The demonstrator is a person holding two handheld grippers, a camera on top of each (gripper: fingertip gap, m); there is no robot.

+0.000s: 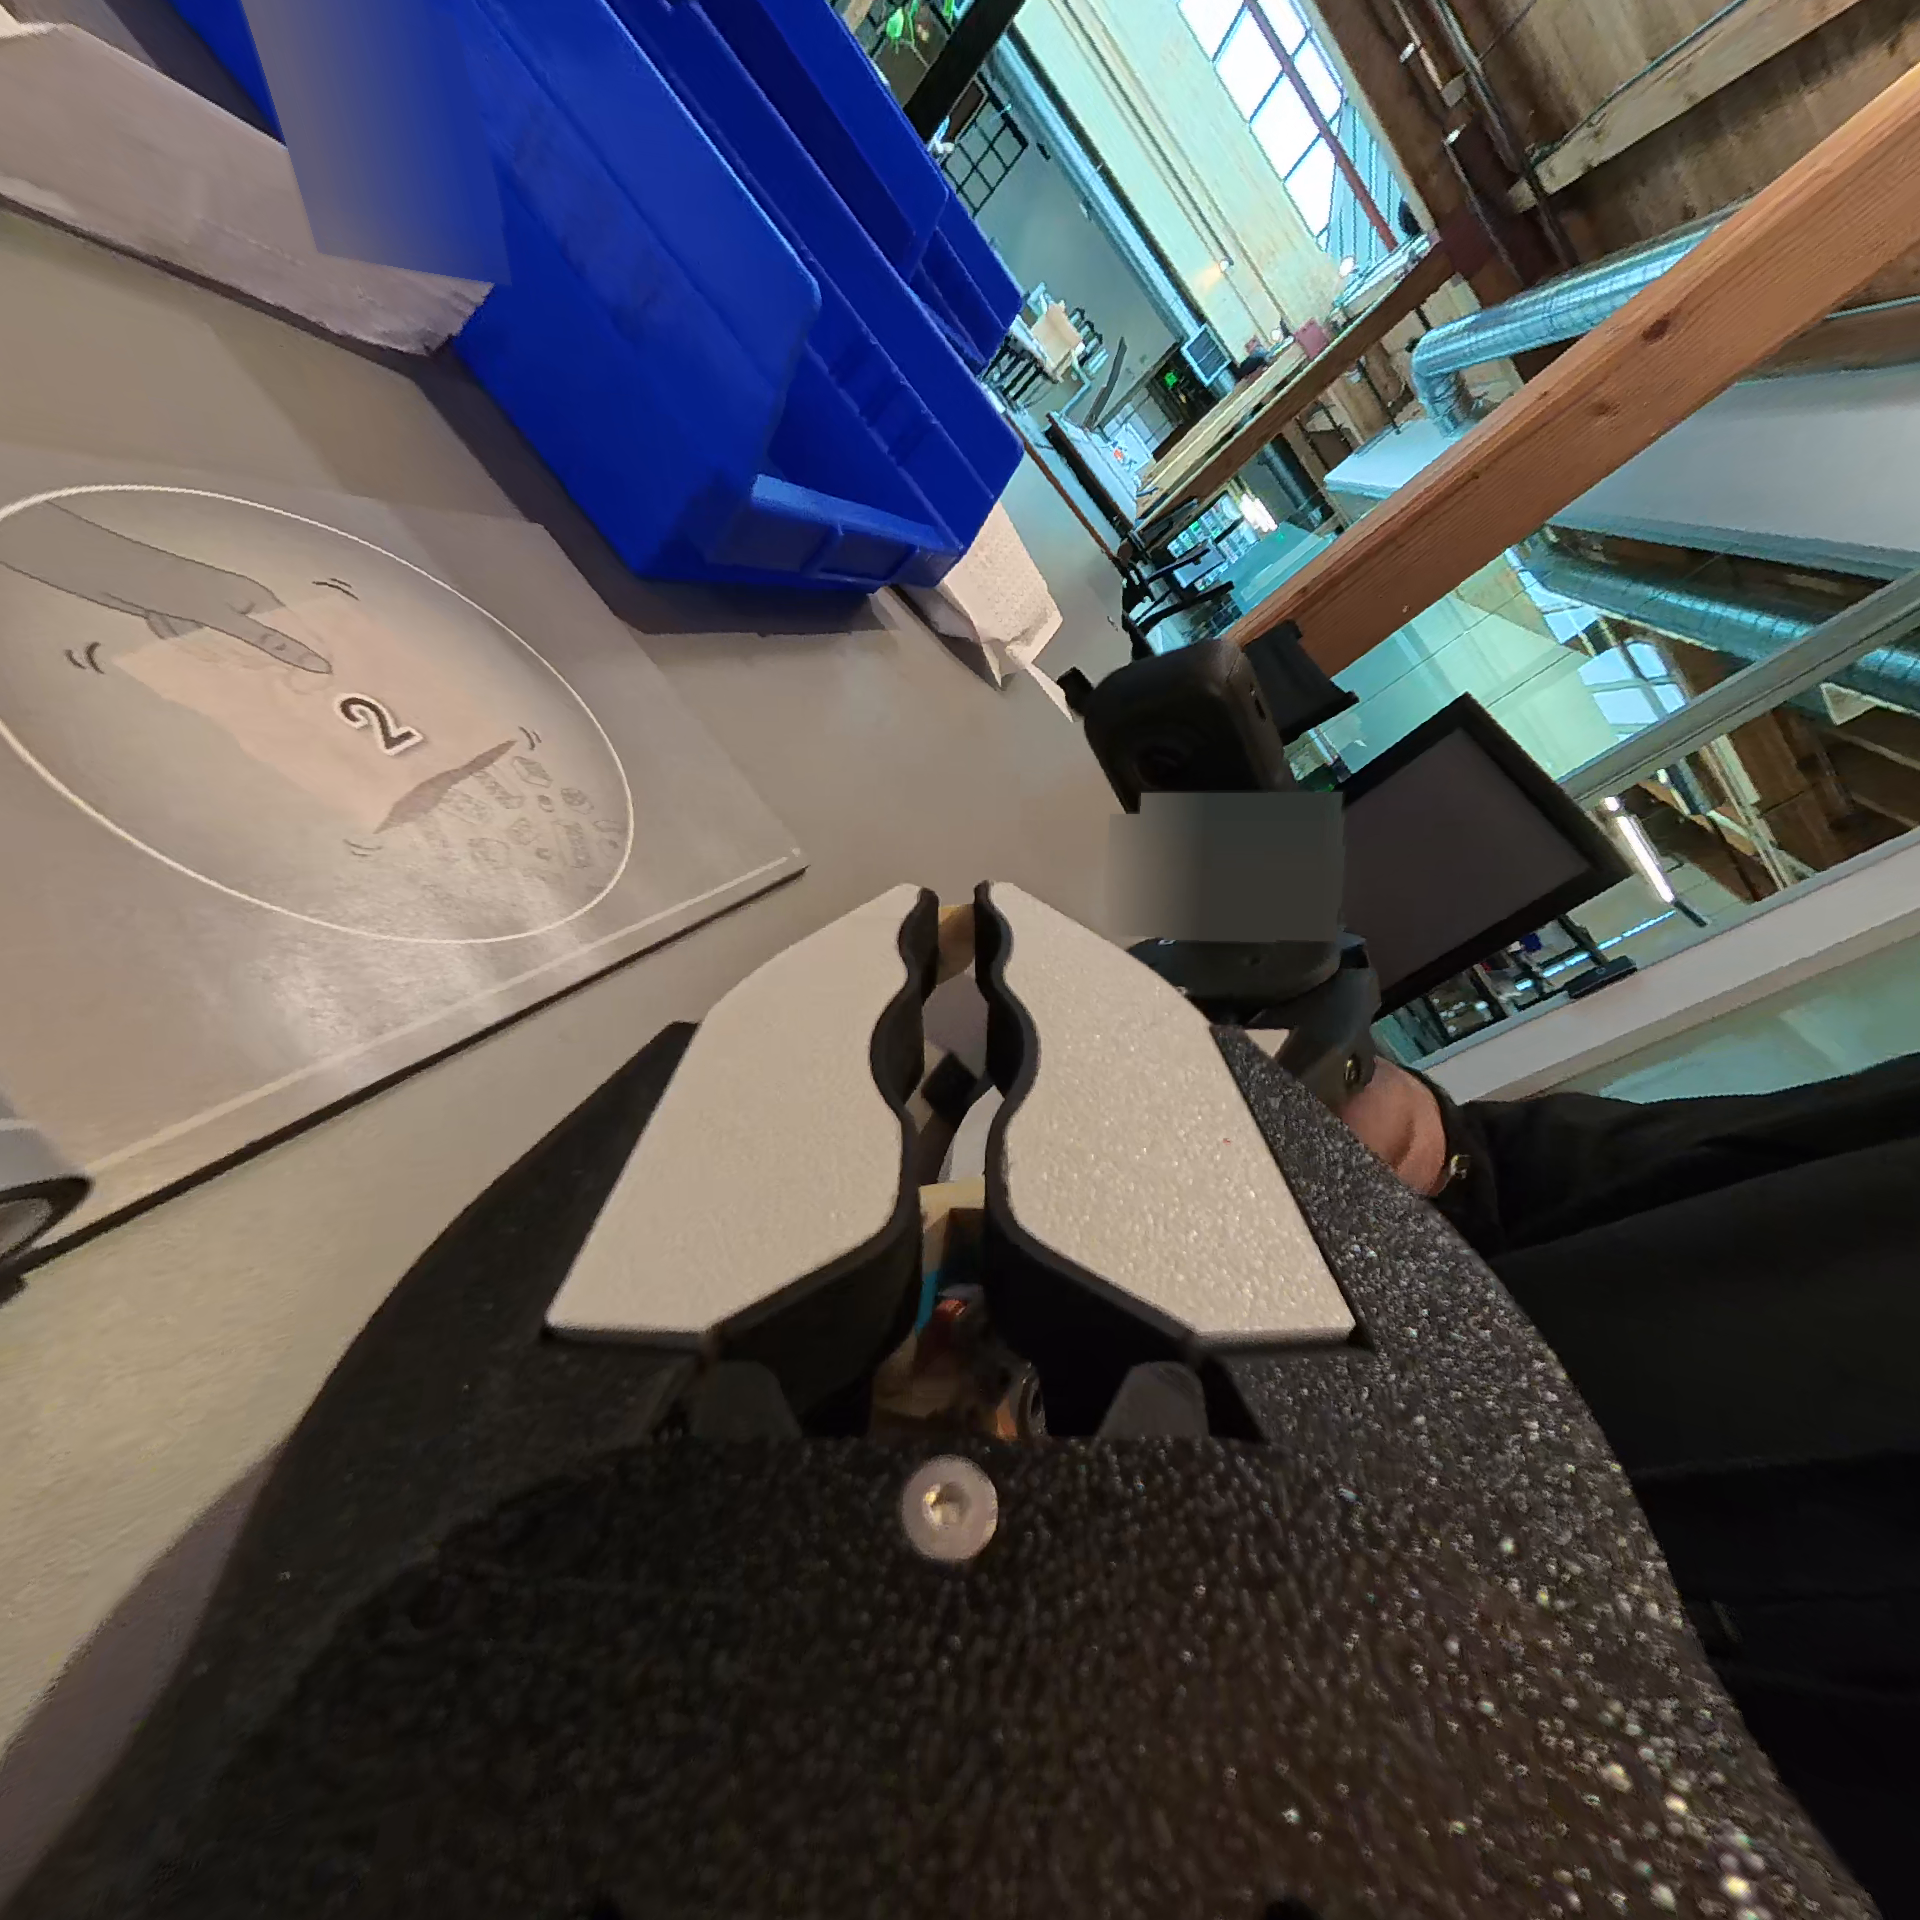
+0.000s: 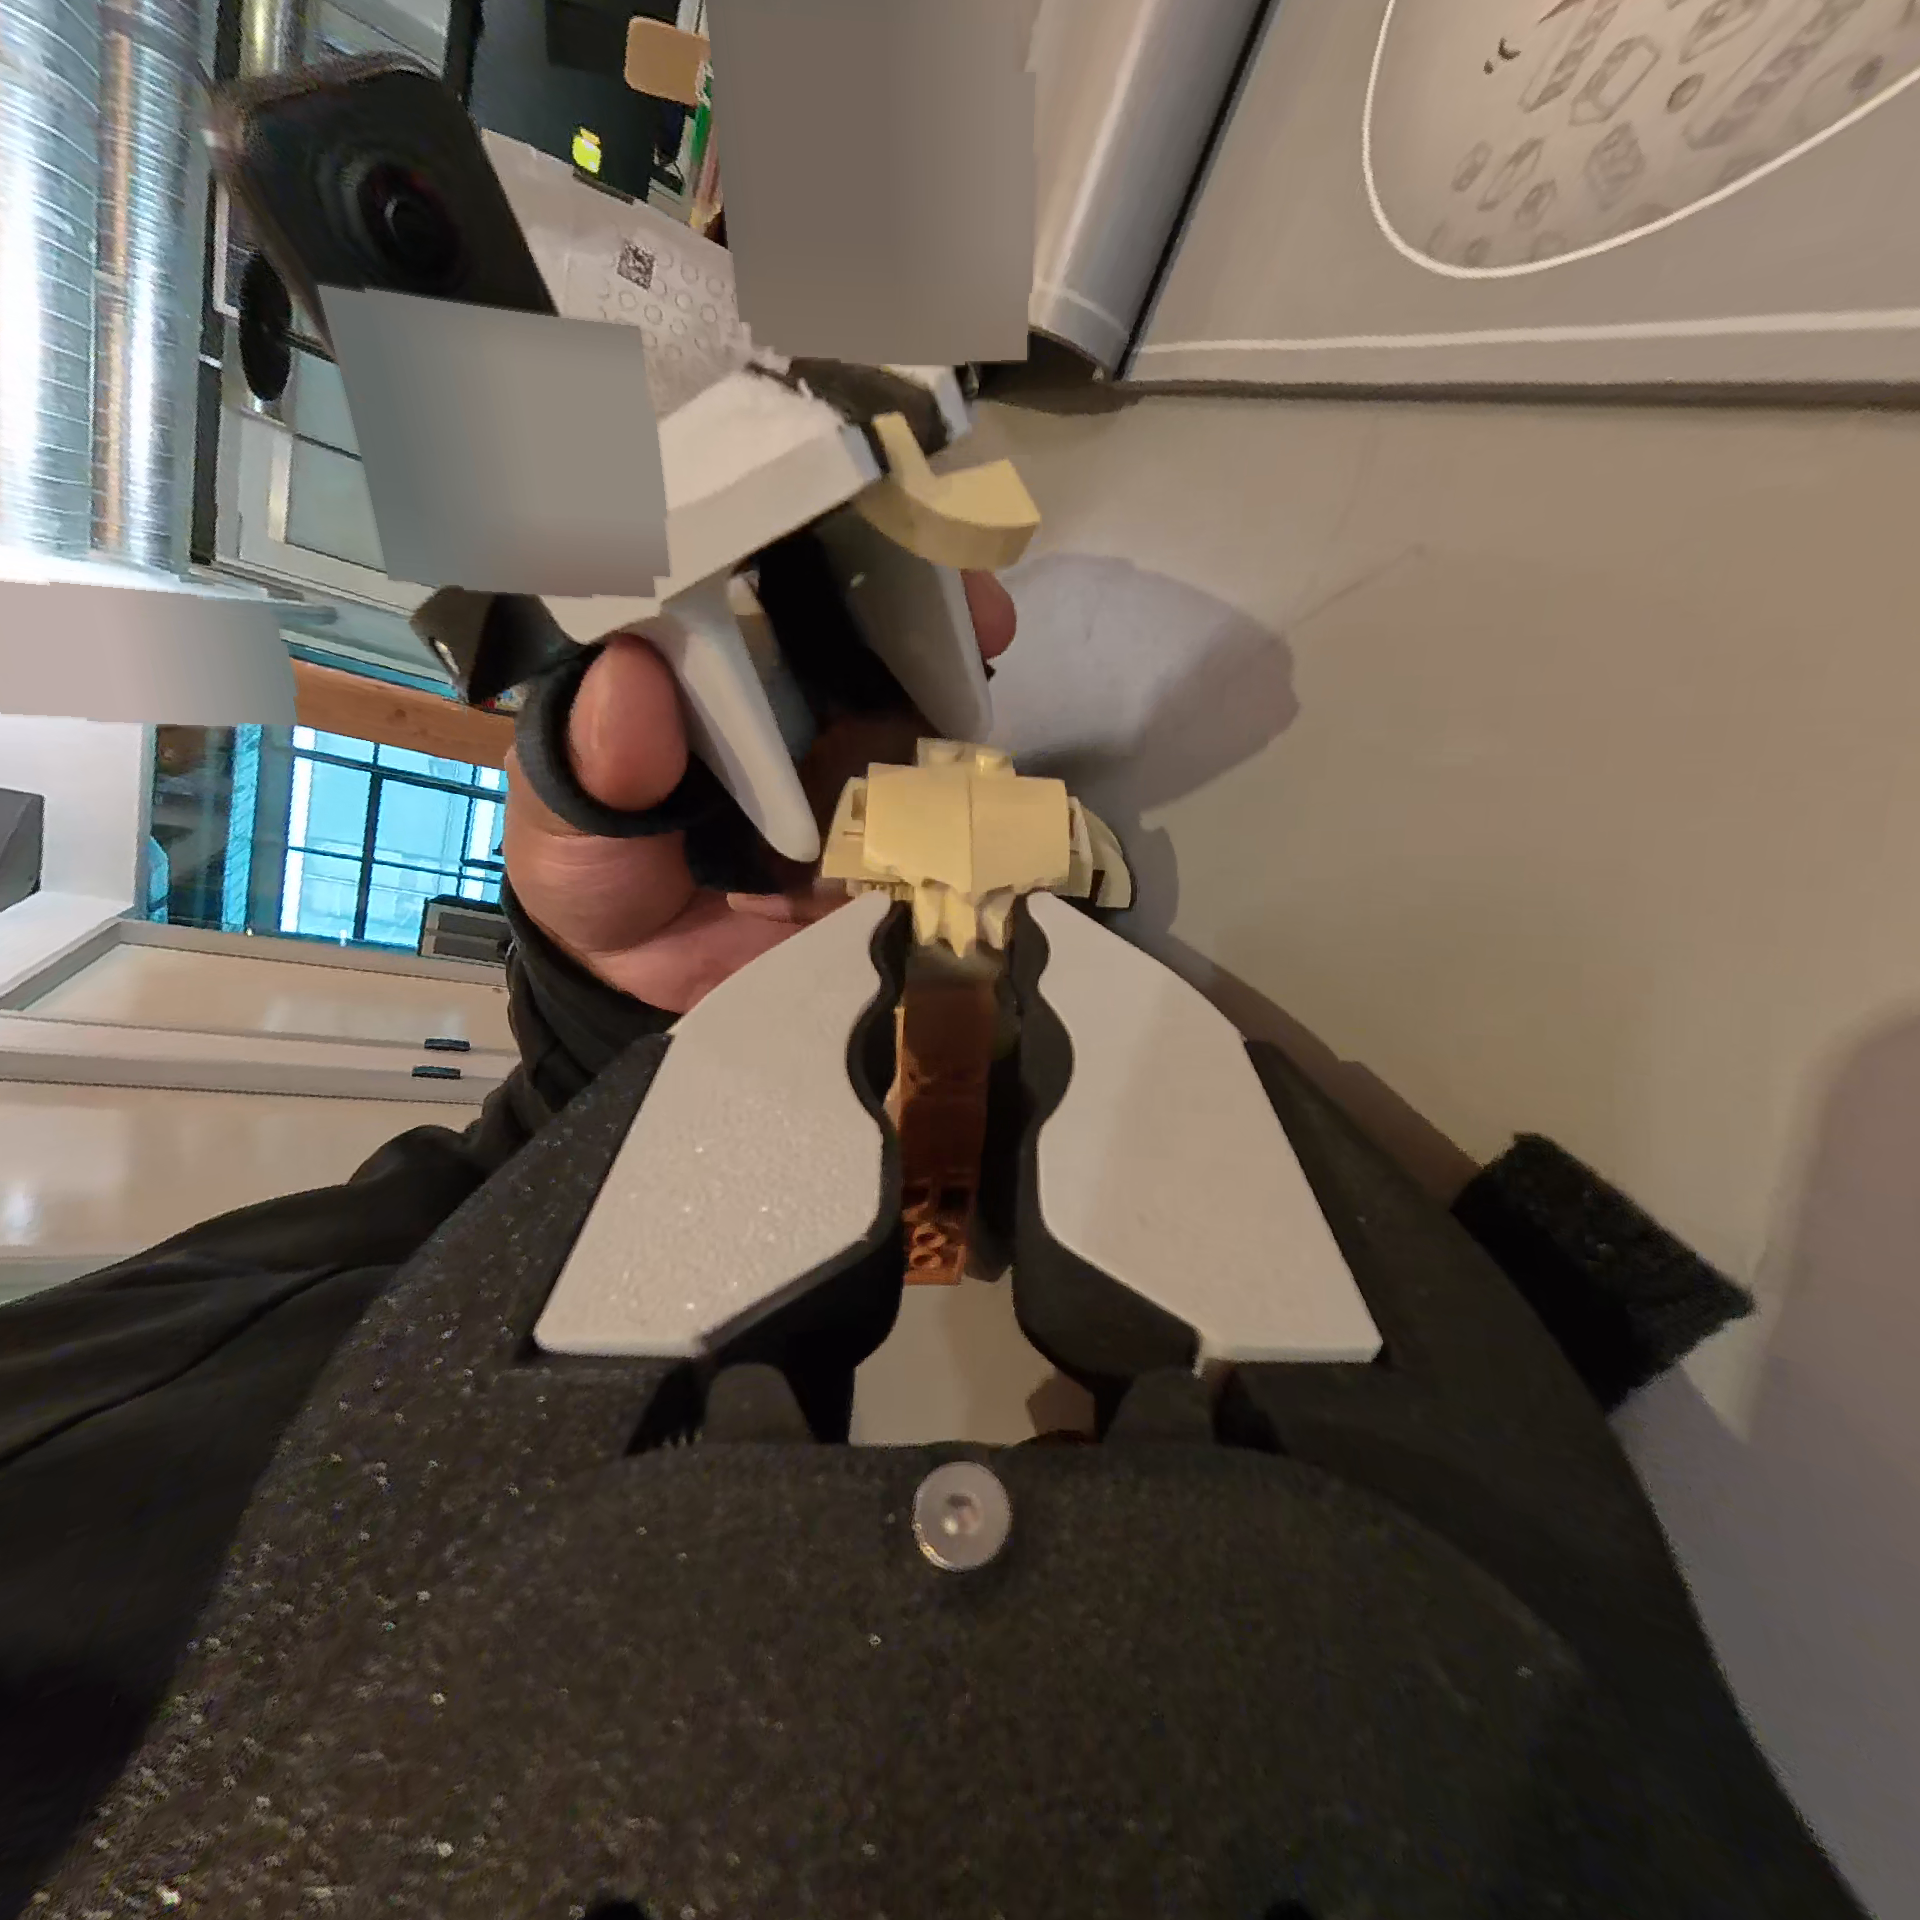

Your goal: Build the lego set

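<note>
From the left wrist, the left gripper [image 1: 951, 914] pinches a small tan curved plastic piece [image 1: 957, 932] at its tips, over the grey worktop [image 1: 883, 727] near the blue plastic bins [image 1: 727, 364].

From the right wrist, the right gripper [image 2: 951, 930] clamps a cream-and-brown brick-built model [image 2: 961, 831] by its narrow stem, jaws slightly apart, above the worktop's printed grey mat [image 2: 1558, 343].

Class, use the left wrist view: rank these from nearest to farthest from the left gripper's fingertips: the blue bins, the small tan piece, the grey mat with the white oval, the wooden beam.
1. Small tan piece: pinched between the left gripper's fingertips.
2. Grey mat: on the table, to the left.
3. Blue bins: beyond the mat, upper left.
4. Wooden beam: far off, upper right.
</note>
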